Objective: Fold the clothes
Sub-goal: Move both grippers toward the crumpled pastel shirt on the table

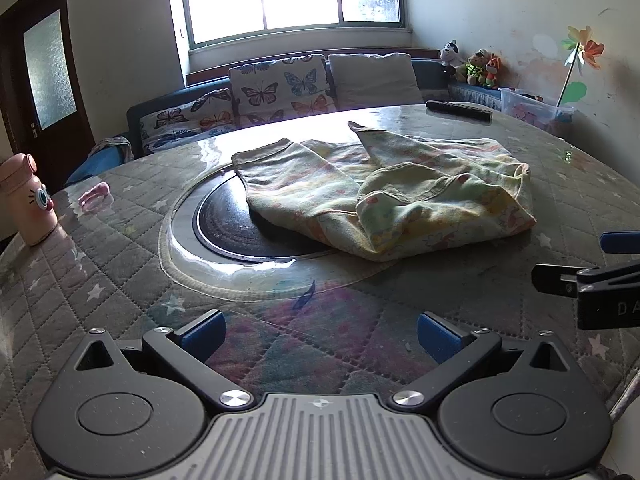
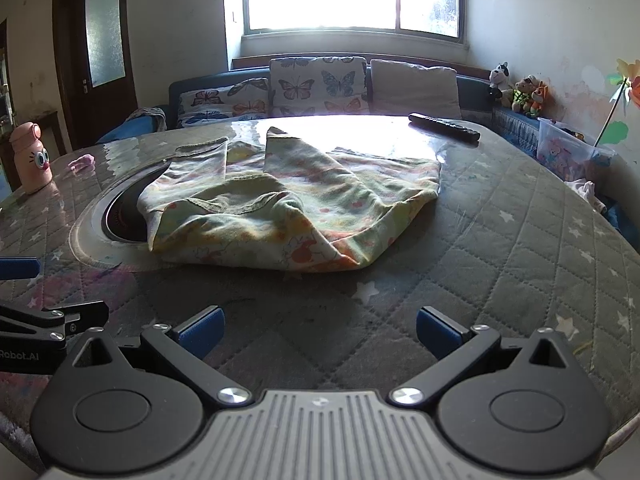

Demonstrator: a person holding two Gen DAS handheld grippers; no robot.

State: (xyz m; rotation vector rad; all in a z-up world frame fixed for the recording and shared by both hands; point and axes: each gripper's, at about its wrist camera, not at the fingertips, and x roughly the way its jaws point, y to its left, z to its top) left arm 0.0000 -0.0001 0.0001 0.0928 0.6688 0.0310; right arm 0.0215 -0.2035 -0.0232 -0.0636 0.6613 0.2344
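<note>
A pale yellow-green printed garment [image 1: 384,196] lies crumpled in the middle of the round quilted table [image 1: 120,288], partly over a black round plate [image 1: 236,224] set into the tabletop. The right wrist view shows the same garment [image 2: 288,216] straight ahead. My left gripper [image 1: 320,336] hovers open above the near part of the table, short of the garment, with nothing between its blue pads. My right gripper [image 2: 320,334] is open too, just as far back and empty. Each gripper's fingers [image 1: 568,276] show at the edge of the other's view.
A pink bottle with a cartoon face [image 1: 26,200] stands at the table's left edge, a small pink item [image 1: 94,194] near it. A black remote [image 1: 460,110] lies at the far side. Behind are a sofa with butterfly cushions [image 1: 280,88], plush toys [image 1: 476,66] and a plastic box [image 1: 536,110].
</note>
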